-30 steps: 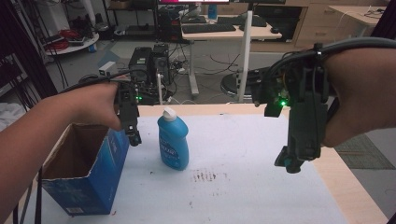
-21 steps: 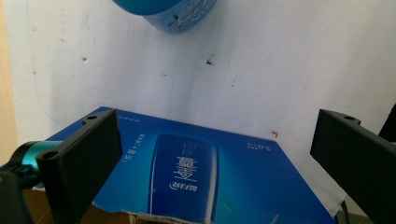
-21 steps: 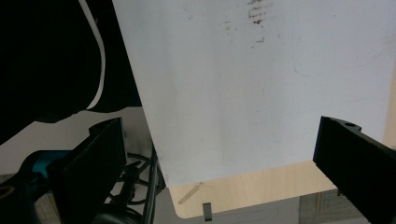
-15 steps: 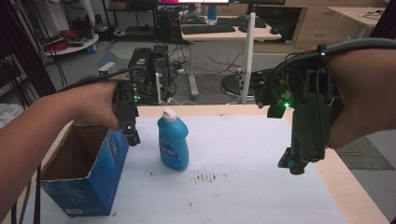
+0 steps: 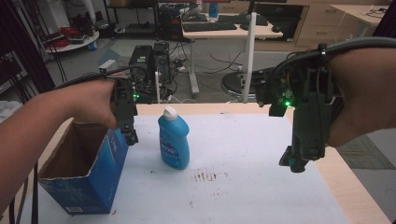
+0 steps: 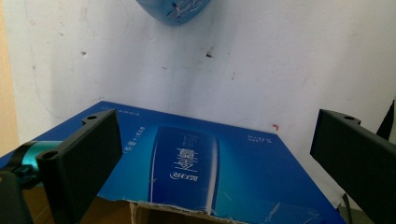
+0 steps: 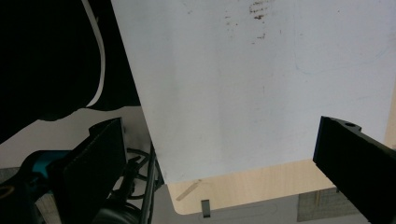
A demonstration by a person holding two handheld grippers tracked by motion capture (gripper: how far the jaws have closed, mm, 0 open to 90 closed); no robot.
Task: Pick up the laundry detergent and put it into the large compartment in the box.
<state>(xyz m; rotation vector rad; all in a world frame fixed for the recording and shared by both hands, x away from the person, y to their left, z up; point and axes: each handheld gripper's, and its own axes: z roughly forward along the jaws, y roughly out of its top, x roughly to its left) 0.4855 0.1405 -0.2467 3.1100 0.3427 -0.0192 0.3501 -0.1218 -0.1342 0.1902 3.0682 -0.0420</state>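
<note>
Blue bottle (image 5: pixel 173 139): upright on the white table (image 5: pixel 252 154), just beside the open box (image 5: pixel 79 170).
Left gripper (image 5: pixel 131 136): your jaws gape over the box's near wall — likely positioned for the bottle.
Right gripper (image 5: pixel 293 162): jaws apart, holding nothing — parked well clear.

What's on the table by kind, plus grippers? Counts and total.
Blue bottle, white cap, upright: 1
Blue cardboard box, top open: 1
Grippers, jaws open, holding nothing: 2, left gripper over the box's edge, right gripper above the table's right side
Total: 4
</note>
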